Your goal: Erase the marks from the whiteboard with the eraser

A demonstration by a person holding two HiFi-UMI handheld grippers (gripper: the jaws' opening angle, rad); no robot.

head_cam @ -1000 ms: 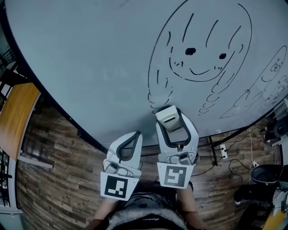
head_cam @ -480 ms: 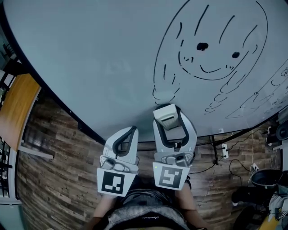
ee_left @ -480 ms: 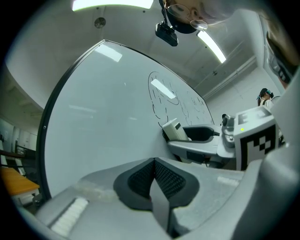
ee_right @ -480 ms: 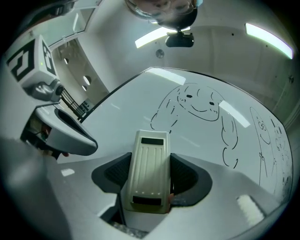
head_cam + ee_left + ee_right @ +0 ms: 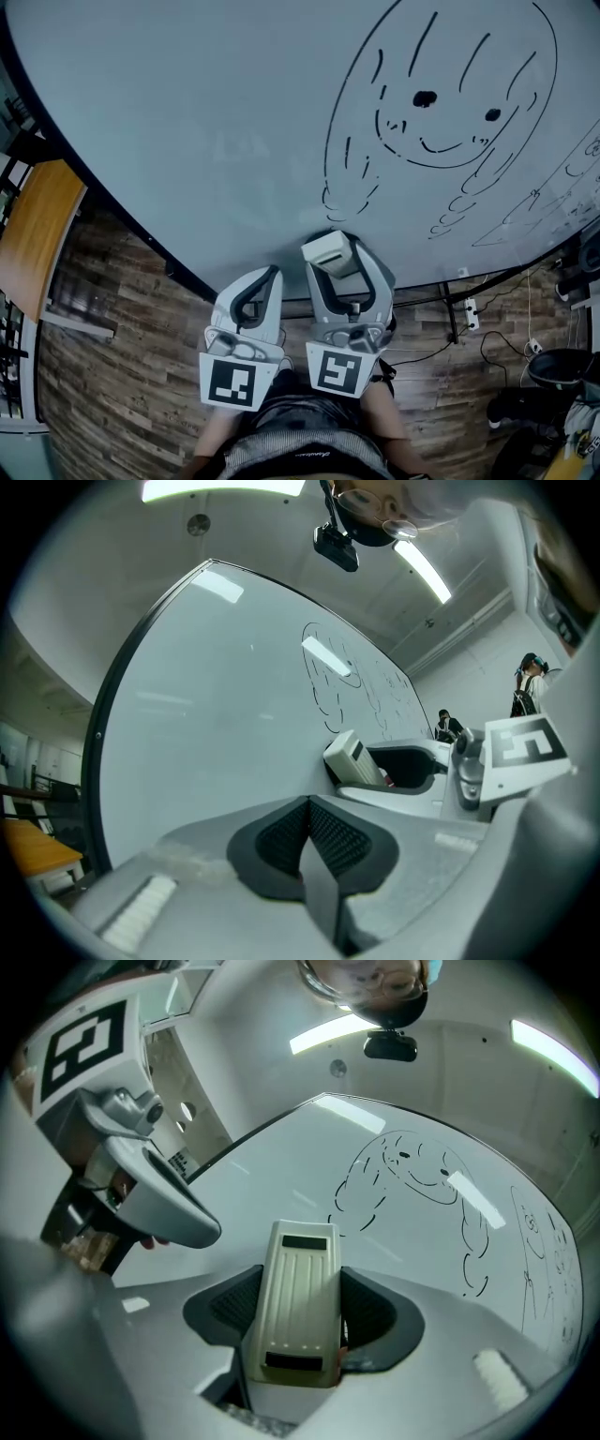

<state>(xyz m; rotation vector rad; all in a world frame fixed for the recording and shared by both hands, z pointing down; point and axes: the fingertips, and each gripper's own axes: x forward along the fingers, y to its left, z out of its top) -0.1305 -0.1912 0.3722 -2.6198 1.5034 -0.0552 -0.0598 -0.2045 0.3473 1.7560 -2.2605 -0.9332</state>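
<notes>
Right gripper (image 5: 298, 1312) is clamped on the eraser (image 5: 298, 1269); left gripper (image 5: 306, 832) is pinched together, empty. I'd press it flat onto the marks (image 5: 425, 97) just beyond those fingers (image 5: 375, 1312).

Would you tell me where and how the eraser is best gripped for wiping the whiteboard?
By its long sides, jaws across the narrow width, coming from its rear end. The eraser is a slim block, and the right gripper is shut on it that way, leaving the front end sticking out toward the whiteboard.
</notes>
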